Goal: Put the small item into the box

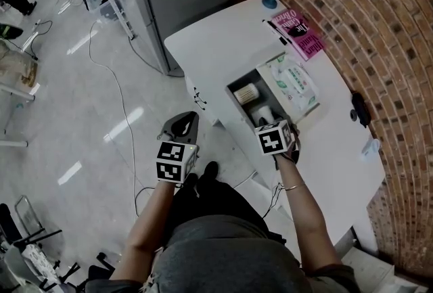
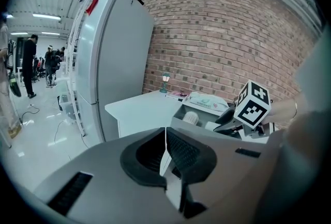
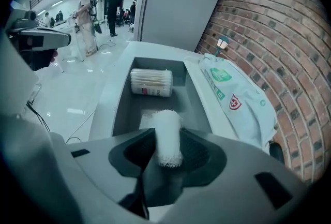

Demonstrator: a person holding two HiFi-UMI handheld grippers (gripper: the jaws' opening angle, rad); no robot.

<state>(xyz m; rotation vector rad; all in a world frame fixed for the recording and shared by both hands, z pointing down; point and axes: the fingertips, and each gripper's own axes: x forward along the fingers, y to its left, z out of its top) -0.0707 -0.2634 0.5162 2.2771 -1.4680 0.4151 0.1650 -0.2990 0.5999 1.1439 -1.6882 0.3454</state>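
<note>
Right tool (image 3: 166, 154) holding gauze (image 3: 168, 130), swab tub (image 3: 151, 82) beyond

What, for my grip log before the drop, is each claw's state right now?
Left claw: closed, empty.
Right claw: closed on a white gauze roll, by the open grey box.

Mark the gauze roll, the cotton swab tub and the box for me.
gauze roll (image 3: 168, 132): right gripper view, middle of the roll's side.
cotton swab tub (image 3: 151, 83): right gripper view, middle of its clear side.
box (image 3: 125, 101): right gripper view, left inner wall.
</note>
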